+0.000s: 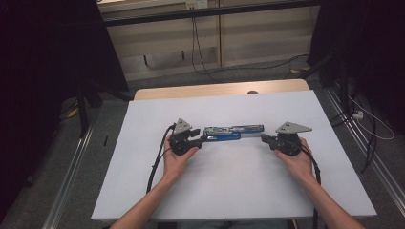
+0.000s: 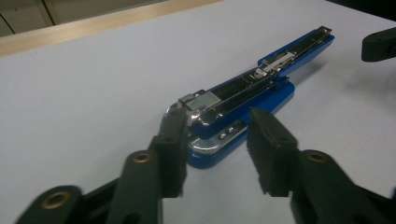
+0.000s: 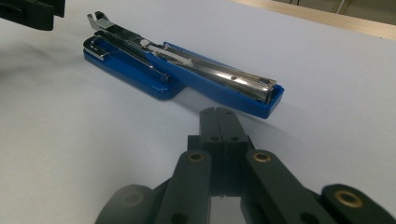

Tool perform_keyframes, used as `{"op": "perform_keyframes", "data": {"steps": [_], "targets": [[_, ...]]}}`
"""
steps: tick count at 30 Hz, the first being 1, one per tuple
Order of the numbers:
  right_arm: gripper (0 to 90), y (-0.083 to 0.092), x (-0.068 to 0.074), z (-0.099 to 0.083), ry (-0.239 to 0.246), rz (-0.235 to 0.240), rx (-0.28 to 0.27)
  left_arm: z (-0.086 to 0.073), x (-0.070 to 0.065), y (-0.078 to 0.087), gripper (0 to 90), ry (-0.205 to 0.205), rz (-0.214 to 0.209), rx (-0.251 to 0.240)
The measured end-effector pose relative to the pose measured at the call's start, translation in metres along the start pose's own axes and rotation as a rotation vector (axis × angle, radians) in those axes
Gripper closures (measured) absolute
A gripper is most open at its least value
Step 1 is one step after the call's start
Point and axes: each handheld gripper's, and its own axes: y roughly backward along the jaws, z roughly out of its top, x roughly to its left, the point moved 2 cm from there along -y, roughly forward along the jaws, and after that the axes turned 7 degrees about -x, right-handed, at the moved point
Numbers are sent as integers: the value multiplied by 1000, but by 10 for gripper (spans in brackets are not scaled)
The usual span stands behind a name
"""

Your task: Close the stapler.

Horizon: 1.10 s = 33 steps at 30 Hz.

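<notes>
A blue stapler [image 1: 232,132] with a chrome magazine lay flat and opened out lengthwise on the white table [image 1: 229,186], near its centre.

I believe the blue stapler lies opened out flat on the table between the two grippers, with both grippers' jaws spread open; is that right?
Not quite: only the left gripper has its jaws spread, straddling one end of the blue stapler. The right gripper view shows the right gripper with its jaws pressed together, just short of the stapler's other end. The rest stands.
</notes>
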Motion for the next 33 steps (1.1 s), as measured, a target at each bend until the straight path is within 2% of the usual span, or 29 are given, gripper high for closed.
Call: {"op": "perform_keyframes", "data": {"steps": [2, 8, 11, 14, 22, 26, 29, 33], "targets": [[900, -1, 1, 0, 5, 1, 2, 1, 0, 0, 677, 14, -7, -6], [900, -4, 1, 0, 8, -3, 7, 6, 1, -3, 791, 19, -12, -10], [900, -4, 0, 1, 4, -5, 7, 7, -2, -8, 849, -4, -23, 8], [900, -1, -4, 4, -22, -14, -11, 5, -5, -12, 900, -26, -32, 21], [900, -4, -5, 3, -14, -18, 8, 7, -9, -23, 900, -27, -48, 51], [900, -5, -5, 2, -13, -22, 13, 6, -10, -29, 900, -14, -51, 69], [900, -5, -6, 1, -19, -25, 15, 6, -9, -32, 900, -20, -45, 72], [900, -6, -7, 1, -20, -25, 19, 5, -7, -36, 900, 3, -38, 78]]}}
